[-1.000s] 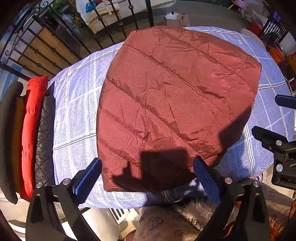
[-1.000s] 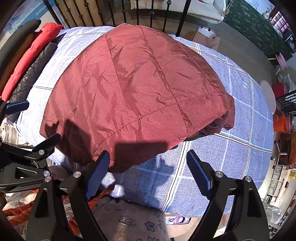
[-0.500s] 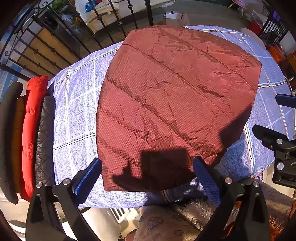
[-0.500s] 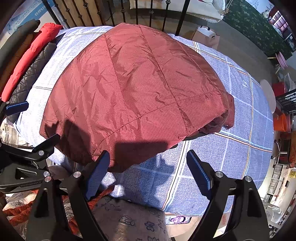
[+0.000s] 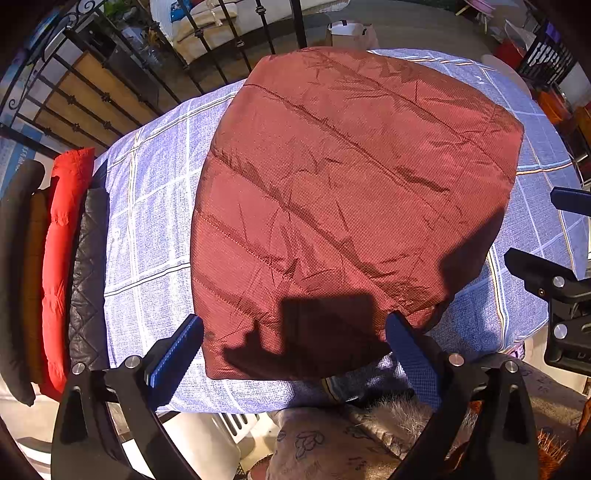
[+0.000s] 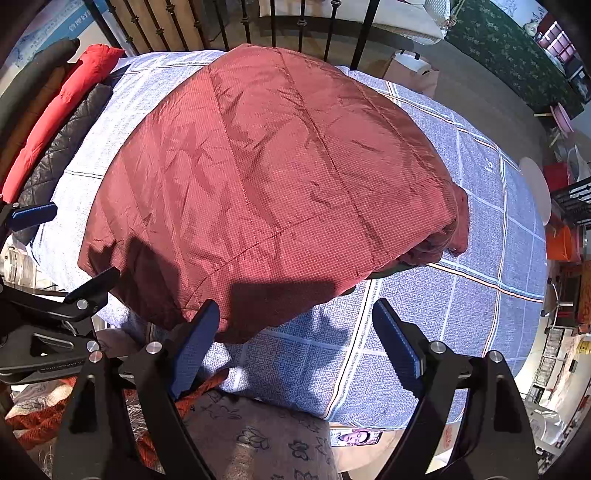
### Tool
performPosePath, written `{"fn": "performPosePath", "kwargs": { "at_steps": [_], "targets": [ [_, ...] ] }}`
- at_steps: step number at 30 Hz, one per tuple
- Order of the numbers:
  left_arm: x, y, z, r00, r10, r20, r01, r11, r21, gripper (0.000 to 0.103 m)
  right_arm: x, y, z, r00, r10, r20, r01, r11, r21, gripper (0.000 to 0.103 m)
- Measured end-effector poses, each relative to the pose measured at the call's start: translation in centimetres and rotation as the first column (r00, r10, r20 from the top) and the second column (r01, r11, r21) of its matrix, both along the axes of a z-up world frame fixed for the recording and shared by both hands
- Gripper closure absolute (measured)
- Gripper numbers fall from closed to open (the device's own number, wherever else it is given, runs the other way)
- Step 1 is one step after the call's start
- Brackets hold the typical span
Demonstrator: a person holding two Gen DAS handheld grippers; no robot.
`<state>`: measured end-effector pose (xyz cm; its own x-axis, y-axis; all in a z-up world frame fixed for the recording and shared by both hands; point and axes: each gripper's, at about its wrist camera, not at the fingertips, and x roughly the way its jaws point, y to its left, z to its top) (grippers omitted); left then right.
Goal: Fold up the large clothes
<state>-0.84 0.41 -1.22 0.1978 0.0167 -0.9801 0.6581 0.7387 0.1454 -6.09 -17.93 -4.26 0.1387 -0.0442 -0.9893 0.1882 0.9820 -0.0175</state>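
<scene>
Left wrist view: left claw [image 5: 293,350] wide apart, empty, above the near edge of the folded dark red quilted jacket [image 5: 351,192]. Jacket flat on the bench [image 5: 147,221] with a blue checked cloth. At the left bench edge, a stack of folded clothes [image 5: 62,258] in red, black and brown.

Right wrist view: right claw [image 6: 295,343] also wide apart, holding nothing, over the cloth just beside the jacket's near edge. Black railing [image 6: 273,26] behind the bench.
</scene>
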Motion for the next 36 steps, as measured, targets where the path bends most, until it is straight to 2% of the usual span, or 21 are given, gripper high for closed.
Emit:
{"fn": "performPosePath", "kwargs": {
  "at_steps": [21, 24, 25, 27, 32, 34, 36],
  "targets": [
    [0.2, 0.1, -0.3, 1.000, 0.011, -0.015, -0.011, 1.000, 0.004, 0.006, -0.2, 0.5, -0.3, 1.000, 0.006, 0.005, -0.006, 1.000, -0.002, 0.019],
    [0.2, 0.2, -0.4, 1.000, 0.018, -0.020, -0.018, 1.000, 0.002, 0.006, -0.2, 0.4, -0.4, 1.000, 0.007, -0.001, -0.007, 1.000, -0.017, 0.019],
    [0.3, 0.2, -0.4, 1.000, 0.020, -0.021, -0.020, 1.000, 0.001, 0.006, -0.1, 0.4, -0.3, 1.000, 0.007, -0.007, -0.007, 0.999, -0.049, 0.019],
    [0.5, 0.5, -0.5, 0.999, 0.027, -0.022, -0.028, 1.000, -0.005, 0.006, -0.1, 0.5, -0.2, 1.000, 0.015, 0.014, -0.014, 0.999, -0.051, 0.019],
    [2.8, 3.9, -0.9, 0.989, 0.150, -0.017, -0.150, 0.989, -0.015, 0.006, 0.5, 2.1, -0.2, 0.994, 0.105, 0.042, -0.102, 0.992, -0.072, 0.019],
    [4.1, 6.4, -1.4, 0.974, 0.227, 0.009, -0.227, 0.974, 0.011, 0.006, 0.8, 3.0, -0.3, 0.988, 0.148, 0.038, -0.144, 0.985, -0.090, 0.019],
    [5.1, 8.7, -2.1, 0.956, 0.290, 0.053, -0.293, 0.954, 0.063, 0.006, 1.2, 4.2, -0.1, 0.979, 0.194, 0.069, -0.187, 0.978, -0.096, 0.019]
  ]
}}
